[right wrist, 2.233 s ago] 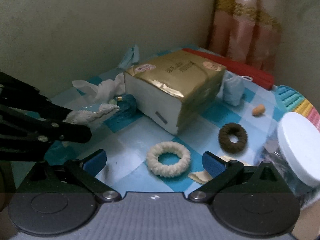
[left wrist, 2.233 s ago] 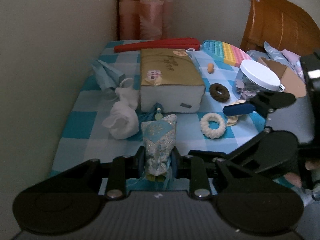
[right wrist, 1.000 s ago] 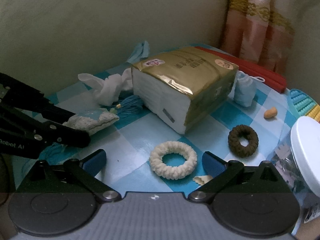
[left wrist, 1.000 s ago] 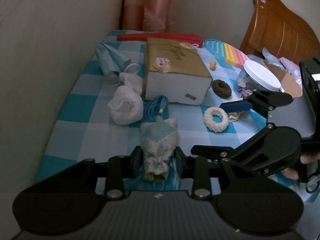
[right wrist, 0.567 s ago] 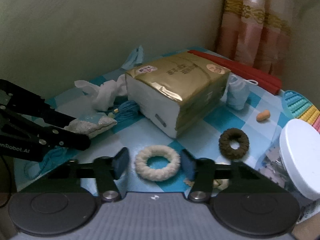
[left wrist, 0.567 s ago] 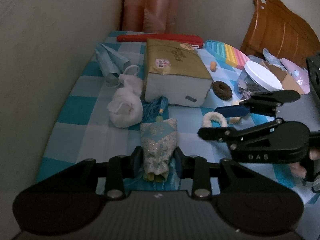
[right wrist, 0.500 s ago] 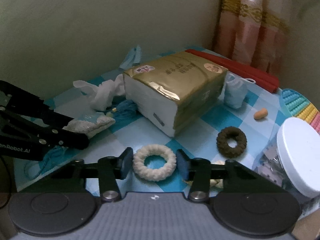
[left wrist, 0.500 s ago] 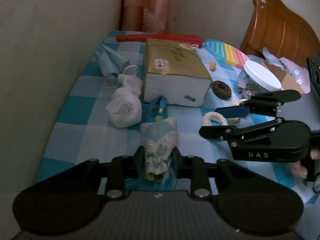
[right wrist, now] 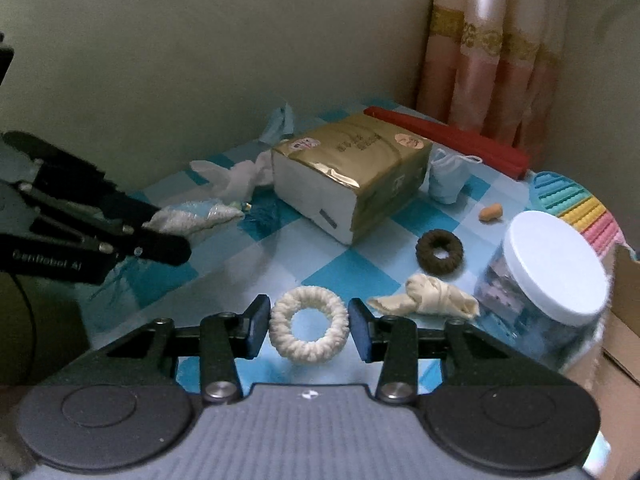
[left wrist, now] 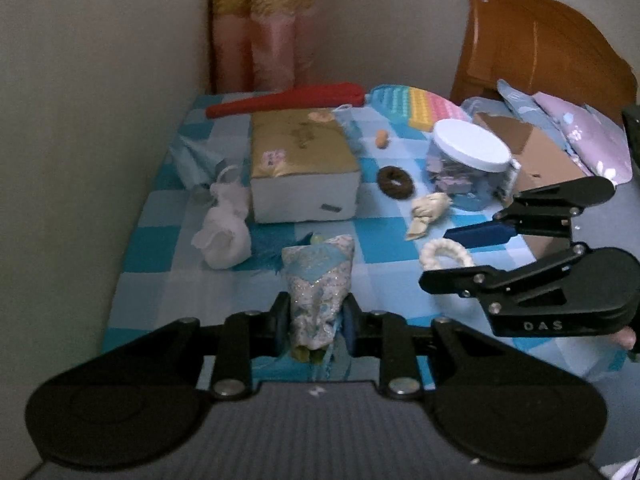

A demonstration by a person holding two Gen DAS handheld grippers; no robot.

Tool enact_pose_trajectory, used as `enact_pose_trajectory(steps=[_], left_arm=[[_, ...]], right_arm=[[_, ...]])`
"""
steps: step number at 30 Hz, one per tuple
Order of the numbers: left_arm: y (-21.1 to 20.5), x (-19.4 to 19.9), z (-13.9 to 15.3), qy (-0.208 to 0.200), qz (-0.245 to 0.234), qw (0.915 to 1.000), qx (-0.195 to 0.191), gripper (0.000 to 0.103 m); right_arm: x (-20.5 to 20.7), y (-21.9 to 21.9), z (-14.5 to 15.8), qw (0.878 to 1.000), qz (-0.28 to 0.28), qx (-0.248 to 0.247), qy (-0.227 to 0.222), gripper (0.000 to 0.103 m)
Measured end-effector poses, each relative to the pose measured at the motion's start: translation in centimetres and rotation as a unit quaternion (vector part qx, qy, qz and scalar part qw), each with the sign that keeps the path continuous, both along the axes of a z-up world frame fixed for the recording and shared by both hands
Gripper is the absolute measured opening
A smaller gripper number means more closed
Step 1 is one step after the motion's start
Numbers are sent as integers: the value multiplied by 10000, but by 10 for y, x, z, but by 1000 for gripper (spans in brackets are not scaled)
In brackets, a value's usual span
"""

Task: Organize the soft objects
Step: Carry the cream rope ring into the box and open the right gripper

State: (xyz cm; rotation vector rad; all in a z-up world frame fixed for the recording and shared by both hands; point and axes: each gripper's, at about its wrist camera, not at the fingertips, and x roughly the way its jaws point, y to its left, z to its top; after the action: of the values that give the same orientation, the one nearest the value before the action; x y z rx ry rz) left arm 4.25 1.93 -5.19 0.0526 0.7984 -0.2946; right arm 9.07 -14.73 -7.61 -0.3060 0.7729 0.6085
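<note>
My left claw [left wrist: 311, 322] is clamped on the embroidered pouch [left wrist: 318, 280]. My right claw [right wrist: 308, 330] is closing, its pads against the white knitted ring [right wrist: 308, 330] between them, both claws pointing downward.

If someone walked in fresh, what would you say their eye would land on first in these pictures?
Probably the white knitted ring pinched in the right gripper, and the blue embroidered pouch clamped in the left gripper. Behind them, the gold tissue pack sits mid-cloth on the blue checked tablecloth.
</note>
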Motion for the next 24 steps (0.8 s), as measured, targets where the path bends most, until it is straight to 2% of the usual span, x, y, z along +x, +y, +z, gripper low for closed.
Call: enact_pose_trajectory(steps=[12,20,24], left_arm=[[-33,-30,34,-337,-469,9979,281,25],[-53,-32,46,-459,-736,9959,253,25],[-62,-29,52,-547,-882,9941,315,25]], right_arm=[[-48,-42,27,9998,-24,-141,-116,48],[-57,-90,65,9969,-488,-131,-597,48],[-51,-120,85,9916,-909,-186,-902,48]])
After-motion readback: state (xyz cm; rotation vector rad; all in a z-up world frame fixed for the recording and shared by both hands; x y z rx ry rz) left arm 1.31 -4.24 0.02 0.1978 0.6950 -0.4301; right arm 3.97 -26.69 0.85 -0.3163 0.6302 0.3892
